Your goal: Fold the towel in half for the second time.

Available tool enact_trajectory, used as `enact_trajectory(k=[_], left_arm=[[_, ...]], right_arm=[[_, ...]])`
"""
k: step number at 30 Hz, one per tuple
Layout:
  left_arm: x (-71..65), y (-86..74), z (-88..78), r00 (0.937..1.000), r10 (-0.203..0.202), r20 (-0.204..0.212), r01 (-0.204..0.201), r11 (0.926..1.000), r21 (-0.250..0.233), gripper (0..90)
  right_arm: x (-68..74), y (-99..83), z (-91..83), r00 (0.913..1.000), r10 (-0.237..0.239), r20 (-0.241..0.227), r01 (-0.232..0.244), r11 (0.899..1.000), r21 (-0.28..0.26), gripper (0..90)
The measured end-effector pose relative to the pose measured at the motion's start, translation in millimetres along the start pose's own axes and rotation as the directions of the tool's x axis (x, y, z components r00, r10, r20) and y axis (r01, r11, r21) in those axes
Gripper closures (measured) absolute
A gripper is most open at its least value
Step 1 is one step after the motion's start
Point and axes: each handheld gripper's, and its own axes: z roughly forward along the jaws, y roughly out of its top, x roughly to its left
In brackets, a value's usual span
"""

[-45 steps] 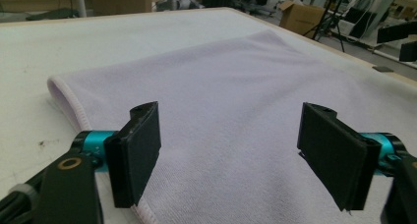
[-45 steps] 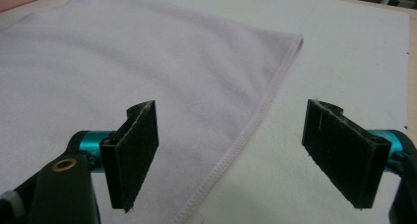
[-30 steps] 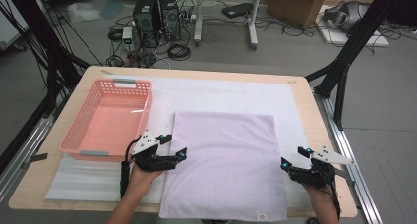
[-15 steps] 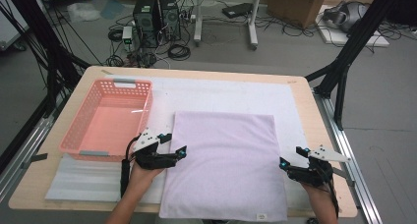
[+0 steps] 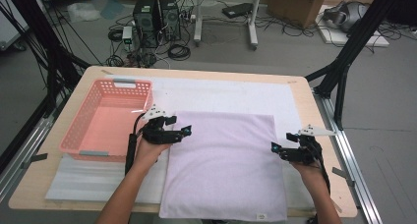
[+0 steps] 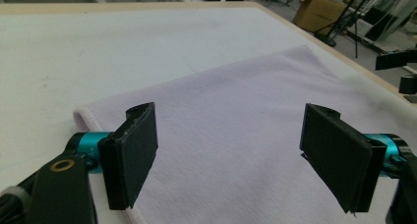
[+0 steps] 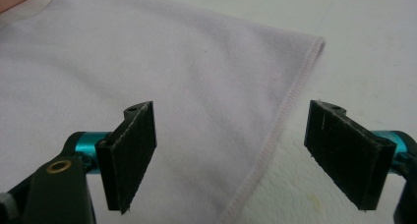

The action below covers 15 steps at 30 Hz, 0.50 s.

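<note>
Two hand-held grippers flank a flat, pale lilac rectangular cloth [image 5: 223, 165] on the desk [image 5: 295, 84] — the left hand-held gripper [image 5: 179, 132] over its left edge, the right hand-held gripper [image 5: 277, 149] at its right hem. Both hold their jaws wide apart, gripping nothing; the cloth lies just below and between each pair. A salmon-pink plastic basket [image 5: 105, 123] sits beside the left one.

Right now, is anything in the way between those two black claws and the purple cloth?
Nothing visible. The left gripper and right gripper both have open jaws at the lilac towel edges, with only bare towel and white mat beneath.
</note>
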Motion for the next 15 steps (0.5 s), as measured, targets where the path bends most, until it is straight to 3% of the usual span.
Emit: enact_trajectory(k=[6,9,15], left_arm=[[19.2,10.8,19.6,0.9977,-0.058,-0.036,0.059,0.9979,0.027,22.0],[27.3,11.6,27.4,0.9946,-0.071,-0.075,0.074,0.9963,0.042,21.8],[36.5,7.1,44.8,0.9883,-0.039,-0.148,0.054,0.9943,0.093,22.8]], right_arm=[[-12.1,20.8,20.9,0.9998,0.018,0.012,-0.018,0.999,0.047,18.5],[-18.7,31.0,29.7,0.9992,0.036,0.016,-0.037,0.997,0.065,22.2],[-29.4,42.5,50.2,0.9978,0.036,0.057,-0.042,0.993,0.107,25.3]])
